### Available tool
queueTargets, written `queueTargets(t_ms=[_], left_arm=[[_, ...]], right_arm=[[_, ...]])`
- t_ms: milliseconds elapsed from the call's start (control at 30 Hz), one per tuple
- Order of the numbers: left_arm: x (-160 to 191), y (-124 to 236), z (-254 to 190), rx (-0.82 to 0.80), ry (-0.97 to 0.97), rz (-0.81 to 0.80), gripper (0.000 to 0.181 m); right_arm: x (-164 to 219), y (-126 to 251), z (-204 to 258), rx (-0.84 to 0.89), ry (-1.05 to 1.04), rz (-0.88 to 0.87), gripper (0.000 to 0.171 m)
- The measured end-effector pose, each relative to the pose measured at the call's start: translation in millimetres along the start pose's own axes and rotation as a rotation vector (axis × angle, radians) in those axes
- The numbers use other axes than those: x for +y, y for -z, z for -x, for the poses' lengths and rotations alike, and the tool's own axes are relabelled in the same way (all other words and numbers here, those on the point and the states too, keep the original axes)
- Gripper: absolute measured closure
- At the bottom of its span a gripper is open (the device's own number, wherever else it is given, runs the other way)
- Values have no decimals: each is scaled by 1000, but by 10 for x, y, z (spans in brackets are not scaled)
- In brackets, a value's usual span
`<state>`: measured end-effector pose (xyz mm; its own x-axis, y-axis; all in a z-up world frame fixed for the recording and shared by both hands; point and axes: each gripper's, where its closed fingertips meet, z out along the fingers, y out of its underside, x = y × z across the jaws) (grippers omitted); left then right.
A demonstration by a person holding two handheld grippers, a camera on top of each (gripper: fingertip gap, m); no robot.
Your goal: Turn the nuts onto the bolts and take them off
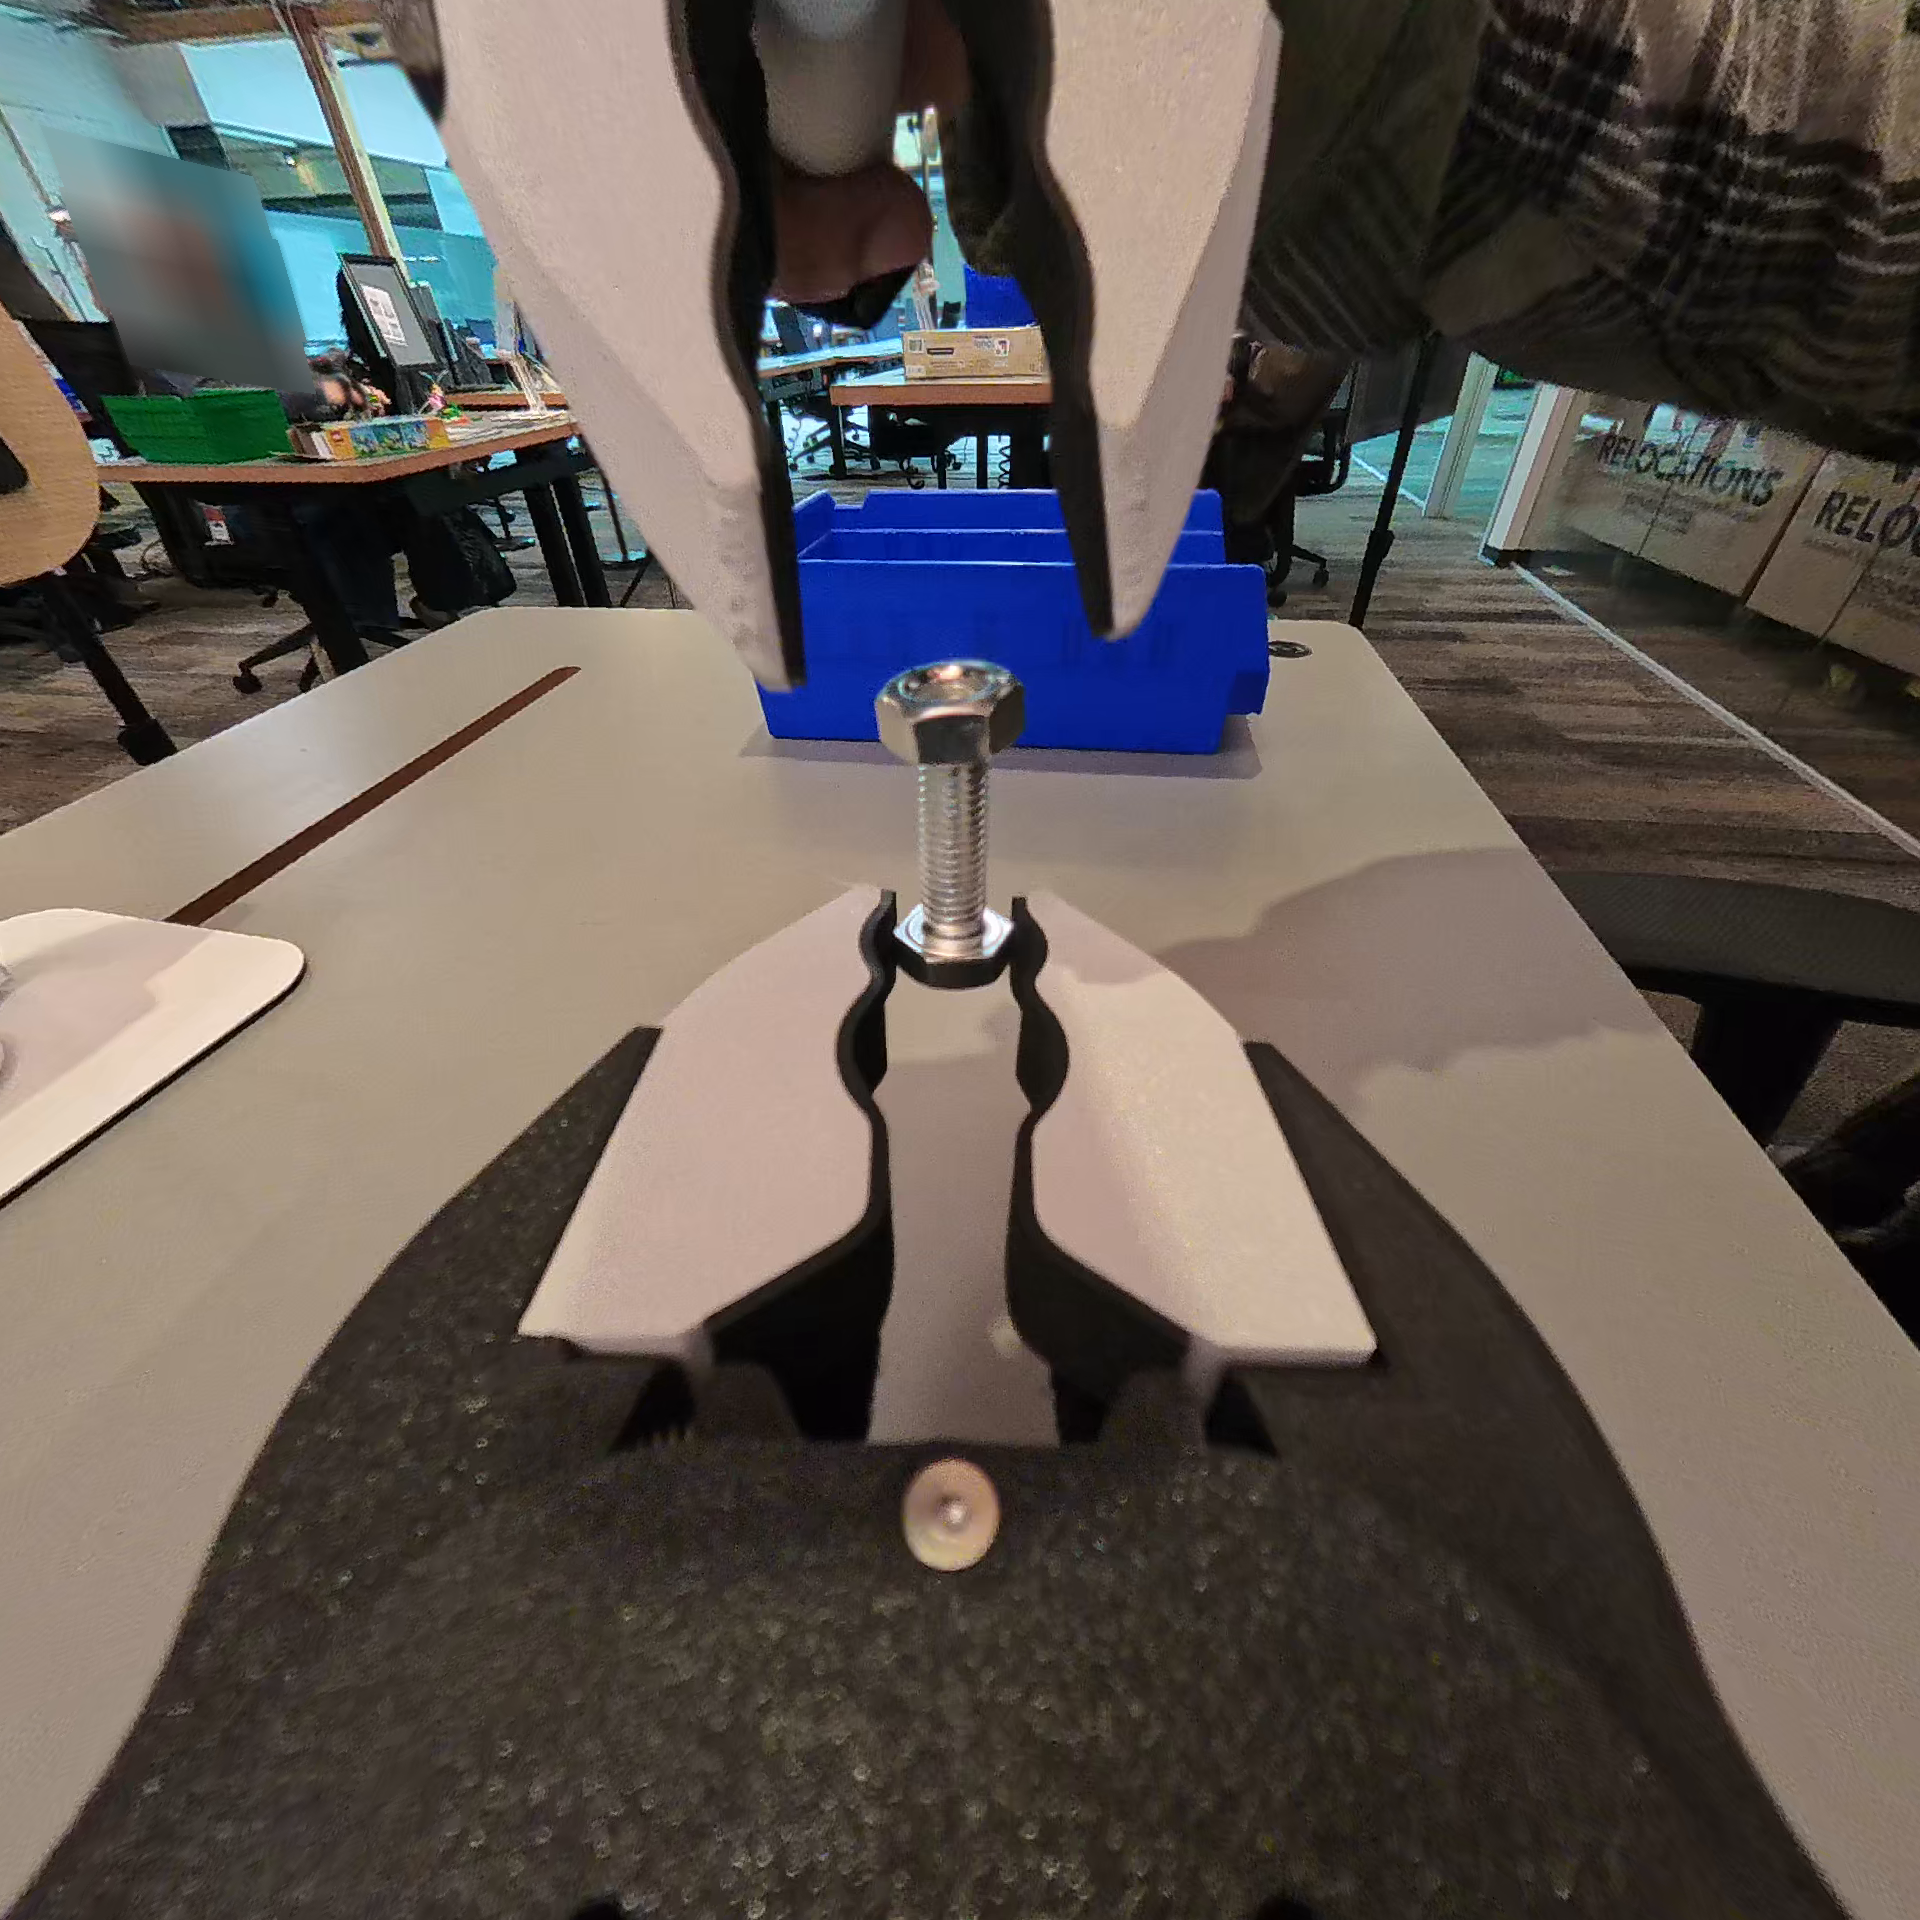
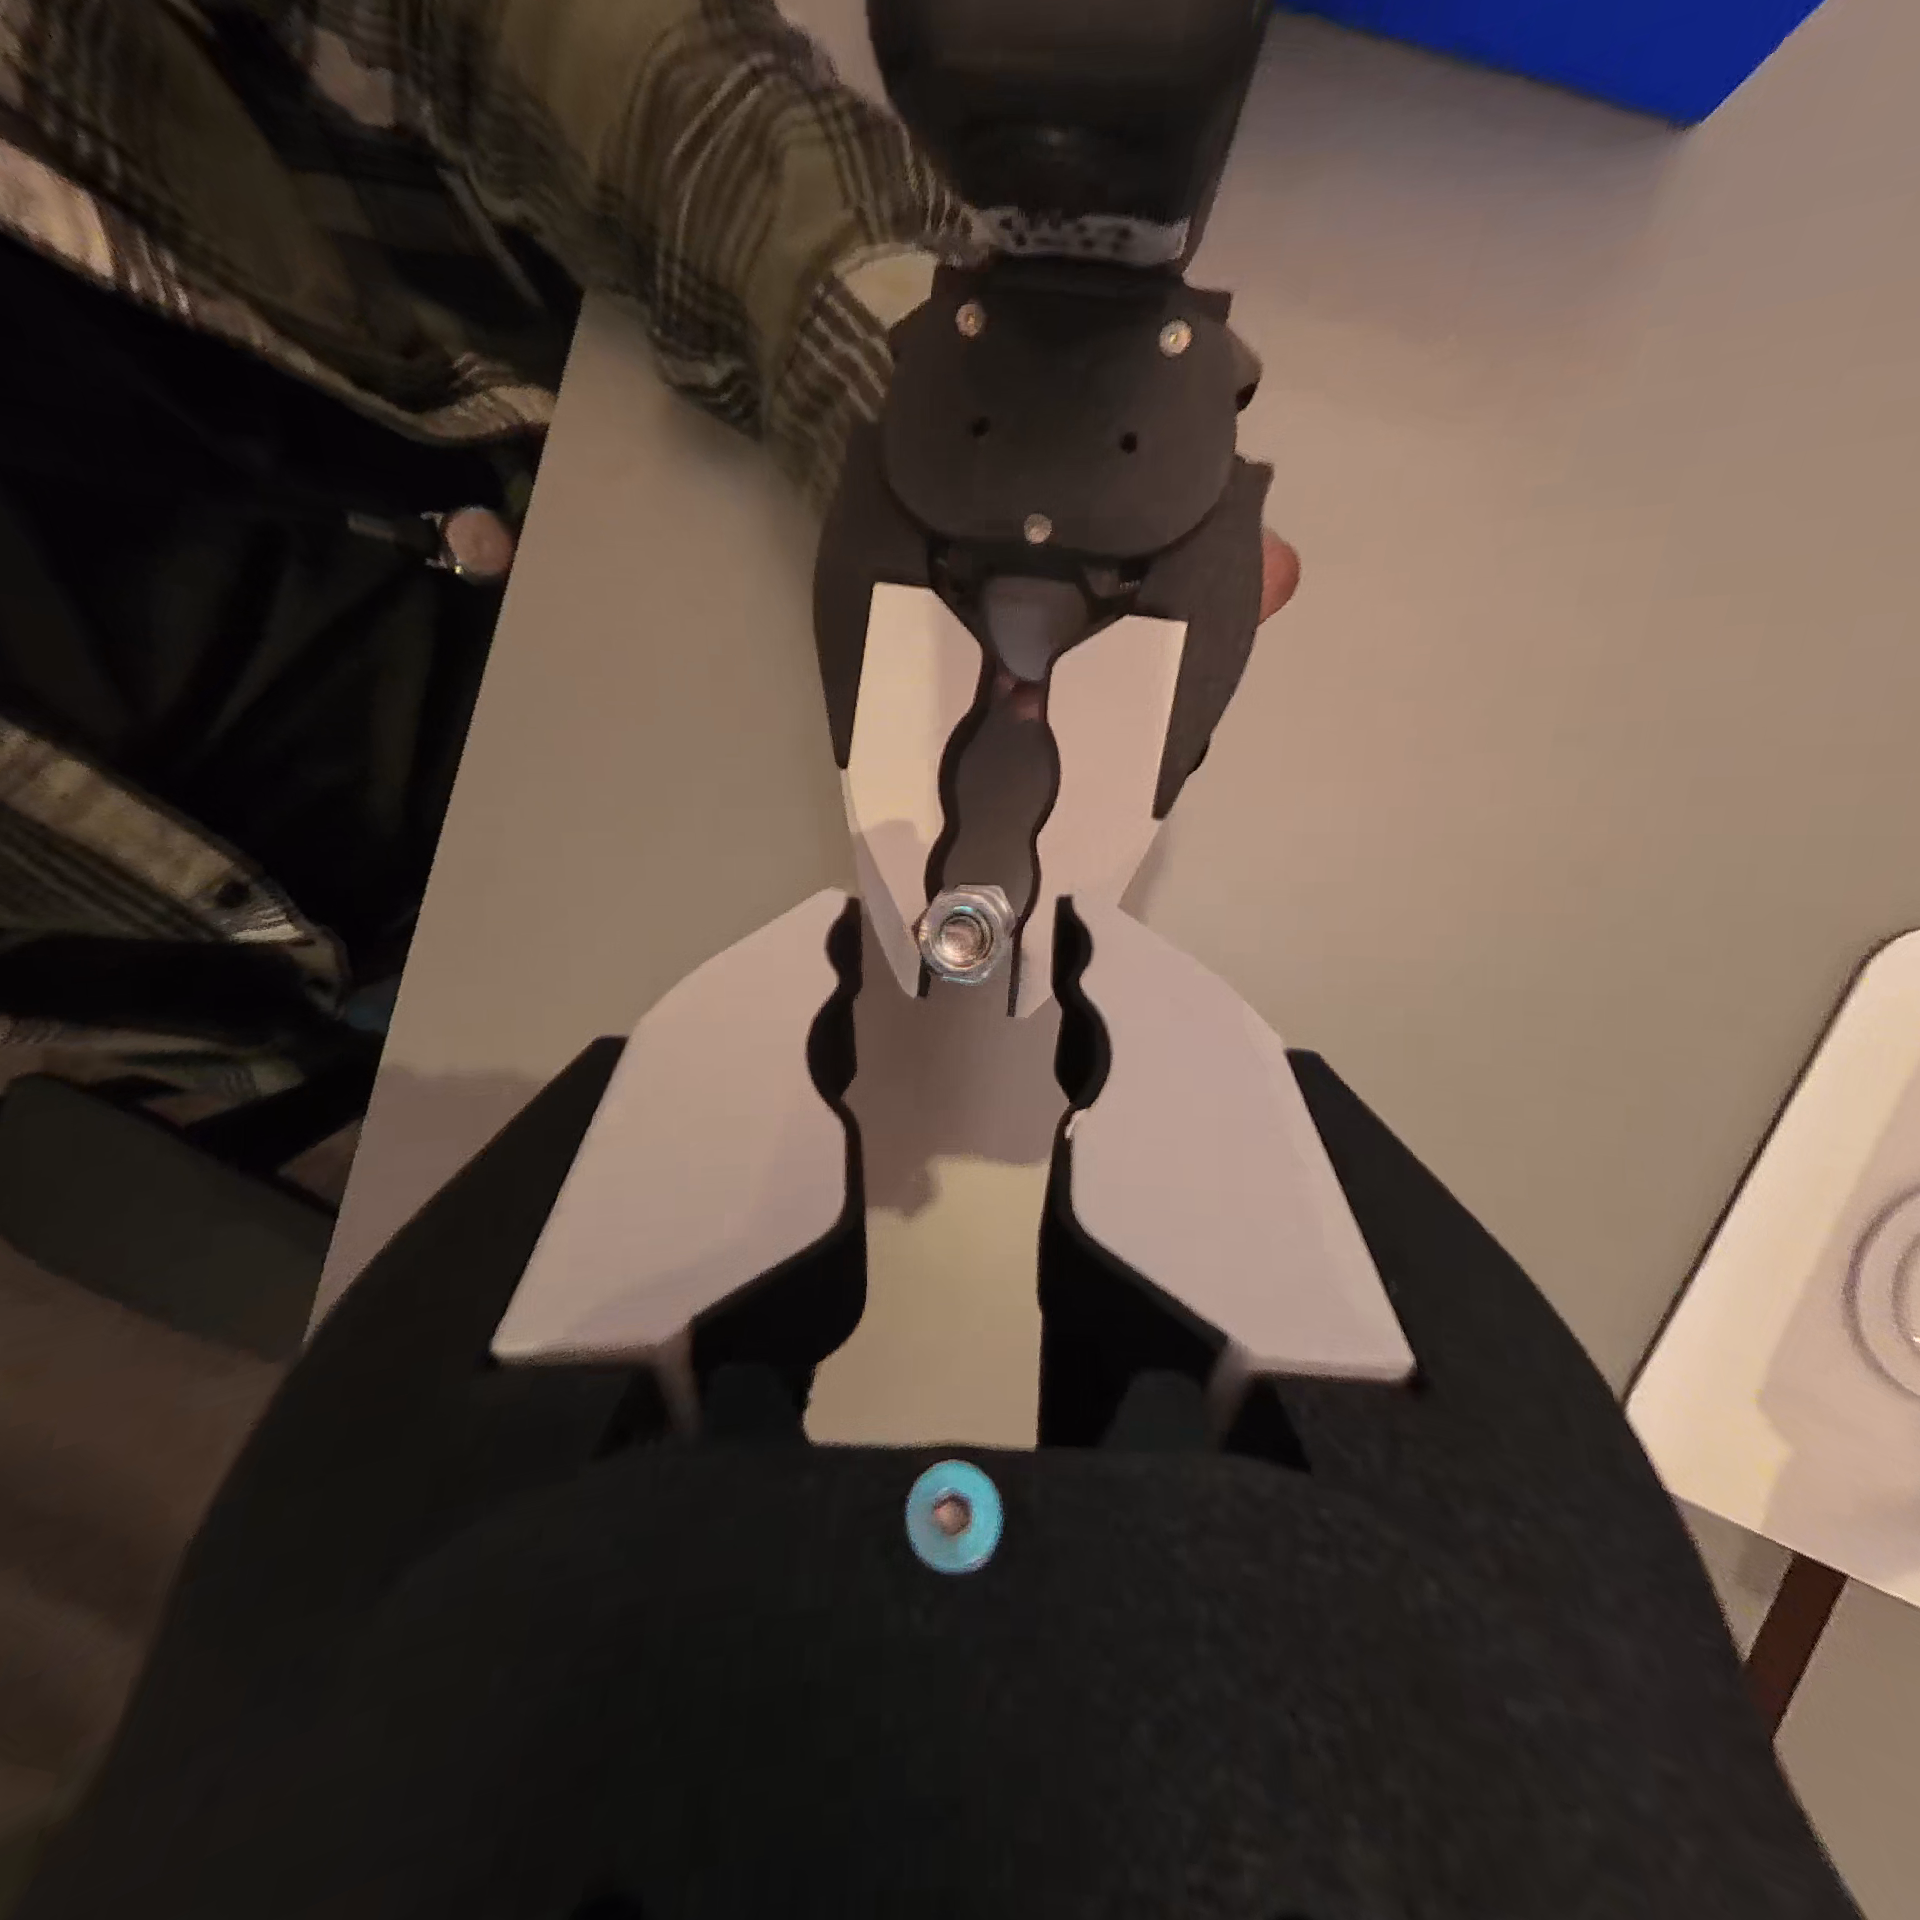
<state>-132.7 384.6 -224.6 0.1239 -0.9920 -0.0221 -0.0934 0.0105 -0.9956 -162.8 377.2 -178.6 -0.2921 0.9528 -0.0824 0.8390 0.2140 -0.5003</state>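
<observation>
The left gripper point(image 1: 951, 951) is clamped on the nut point(image 1: 951, 940), which sits at the lower end of the bolt point(image 1: 948, 821); the bolt stands upright above the nut, hex head uppermost, clear of the grey bench point(image 1: 520, 831). The right gripper point(image 1: 940, 649) hangs directly above the bolt head with its fingertips spread apart, one on each side of the head and not touching it. The left wrist view alone shows the threaded shank in profile, the blue bin point(image 1: 1018, 613) on the bench behind the bolt, and a white board point(image 1: 135, 997) to the left of the bolt. The right wrist view looks down the bolt axis: only the bolt head point(image 2: 961, 930) shows, end-on, between the tips of the left gripper point(image 2: 966, 966), and the right gripper point(image 2: 956, 966) has its jaws parted wider than the head. This view also shows the left gripper's black body and a plaid sleeve point(image 2: 665, 197) beyond the bolt.
</observation>
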Motion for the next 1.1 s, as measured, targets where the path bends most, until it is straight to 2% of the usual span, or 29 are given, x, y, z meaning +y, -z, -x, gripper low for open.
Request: queueTargets(t_ms=[100, 200, 467, 700, 1100], left_arm=[[8, -5, -6, 2, -7, 8, 161], [9, -6, -8, 1, -10, 11, 161], [-35, 51, 124, -89, 9, -11, 161], [-138, 140, 225, -179, 5, -74, 161], [-283, 202, 164, -125, 34, -174, 161]], right_arm=[[54, -61, 17, -22, 1, 67, 140], [73, -93, 5, -14, -5, 92, 152], [82, -40, -144, 136, -90, 50, 153], [-56, 26, -242, 247, -184, -135, 153], [-198, 103, -200, 191, -189, -343, 153]])
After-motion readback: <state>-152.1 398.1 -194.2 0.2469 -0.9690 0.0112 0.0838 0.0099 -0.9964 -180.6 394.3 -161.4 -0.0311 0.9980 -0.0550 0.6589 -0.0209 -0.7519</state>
